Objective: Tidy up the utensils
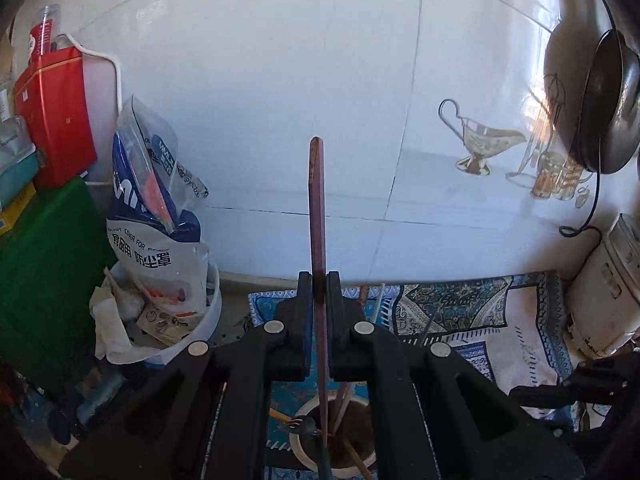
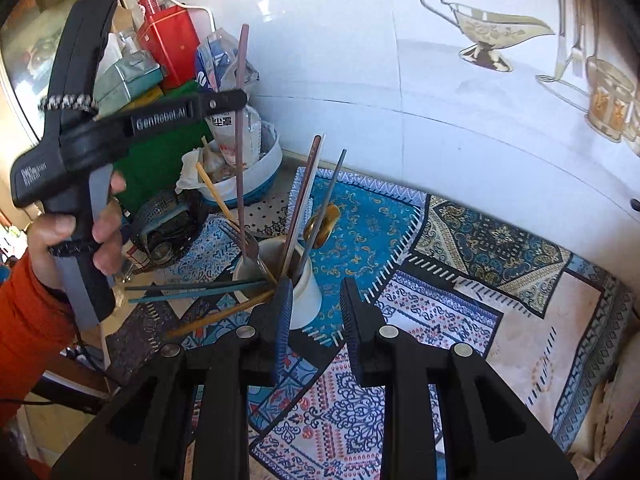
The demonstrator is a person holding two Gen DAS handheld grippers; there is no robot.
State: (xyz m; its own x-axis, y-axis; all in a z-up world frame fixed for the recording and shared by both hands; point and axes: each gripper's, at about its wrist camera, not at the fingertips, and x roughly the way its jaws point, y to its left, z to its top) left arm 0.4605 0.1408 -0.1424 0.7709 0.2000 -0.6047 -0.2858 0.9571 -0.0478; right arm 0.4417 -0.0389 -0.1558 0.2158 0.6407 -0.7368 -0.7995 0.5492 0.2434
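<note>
At the far left, a person's hand (image 2: 86, 224) in an orange sleeve (image 2: 28, 320) grips the left hand-held gripper (image 2: 239, 100), its jaws clamped on a single purple-brown chopstick (image 2: 241, 120) held upright, the lower end reaching down toward the cup. From that gripper's own camera the chopstick (image 1: 317, 220) stands pinched between the two black fingers (image 1: 304, 312), rising in front of the white tiled wall (image 1: 280, 80). Behind it, along the wall, sit a red tin (image 2: 172, 48), a green board (image 2: 160, 160) and a white tub (image 2: 256, 176) stuffed with bags and paper. Just right of the tub, on the patterned cloth (image 2: 400, 240) covering the desk, a white cup (image 2: 308, 292) holds a fork (image 2: 244, 244), more chopsticks (image 2: 304, 200) and a gold spoon (image 2: 320, 220); two dark blue chopsticks (image 2: 192, 292) and a yellow one (image 2: 216, 316) jut out over its left rim, lying almost level. The right hand-held gripper (image 2: 316, 308) hangs just in front of the cup, its jaws part open with nothing between them, the left finger overlapping the cup's edge in view. Farther right, the cloth lies bare beneath a gravy-boat decal (image 2: 492, 32) on the wall.
</note>
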